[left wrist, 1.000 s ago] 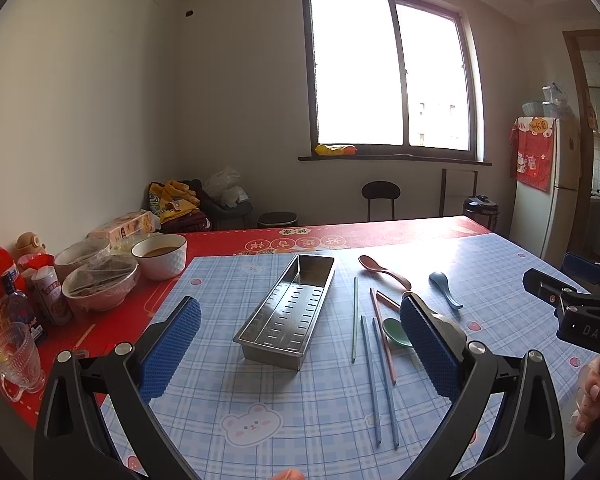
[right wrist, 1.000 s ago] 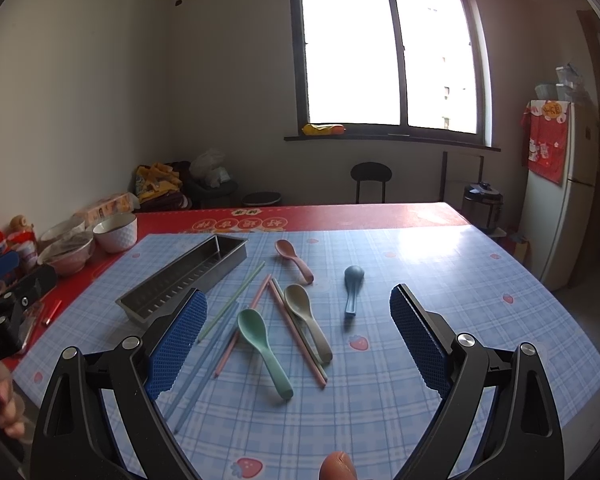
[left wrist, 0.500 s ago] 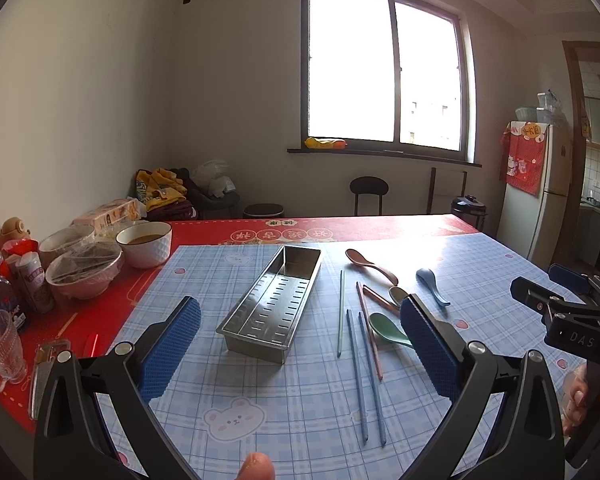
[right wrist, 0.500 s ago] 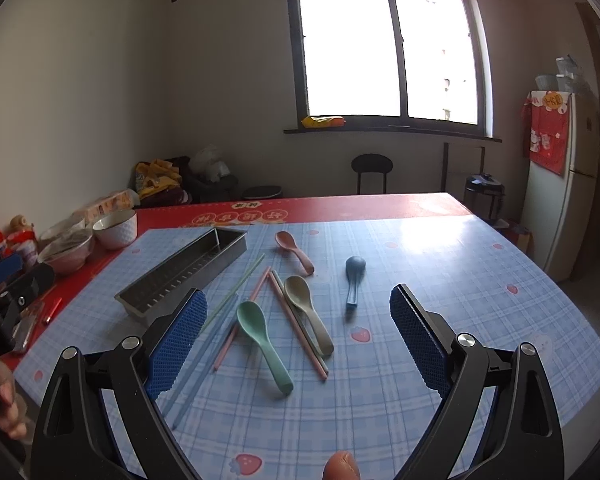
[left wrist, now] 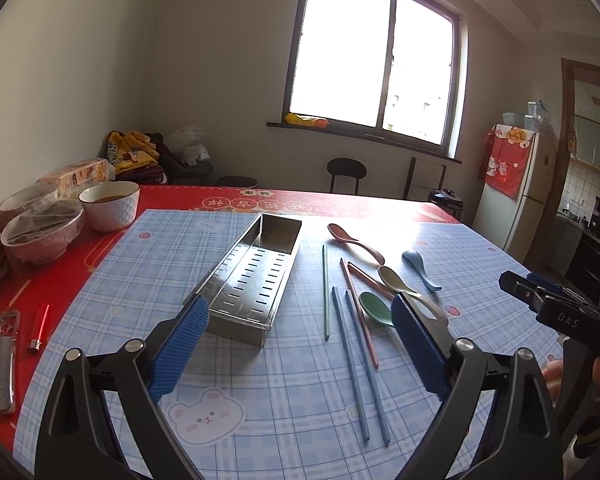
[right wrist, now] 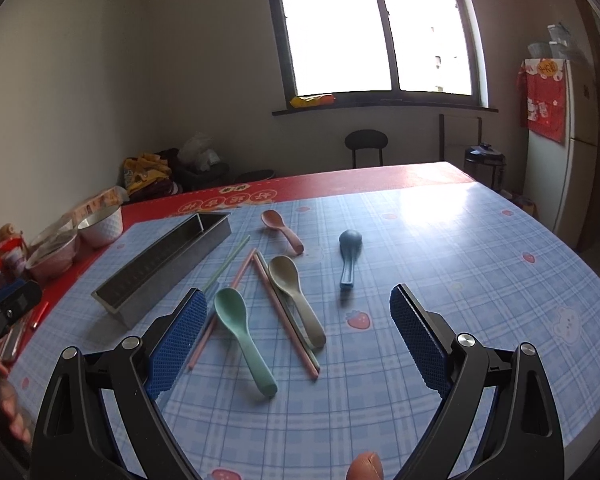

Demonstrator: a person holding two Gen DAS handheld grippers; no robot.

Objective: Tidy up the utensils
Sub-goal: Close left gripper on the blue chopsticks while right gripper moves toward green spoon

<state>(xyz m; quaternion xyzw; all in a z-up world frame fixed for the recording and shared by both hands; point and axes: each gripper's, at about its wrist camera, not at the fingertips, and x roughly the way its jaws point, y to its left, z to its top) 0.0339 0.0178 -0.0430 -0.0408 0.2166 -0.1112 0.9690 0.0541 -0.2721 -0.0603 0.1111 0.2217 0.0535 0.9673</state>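
My released right claw [right wrist: 294, 334] hangs nearer than my left, the mint-green plastic spoon [right wrist: 242, 334] lying just ahead between its jaws, handle toward me.

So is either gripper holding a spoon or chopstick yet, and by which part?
Nothing is held. The left gripper and right gripper are both open over the table, with no utensil touching their pads.

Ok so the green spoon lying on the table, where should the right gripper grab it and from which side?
Probably the green spoon at mid-handle, coming from above with the jaws across its width. It lies flat, bowl away from the right gripper, handle end nearest, and the pink chopsticks lie close beside the bowl, so the bare handle looks easier.
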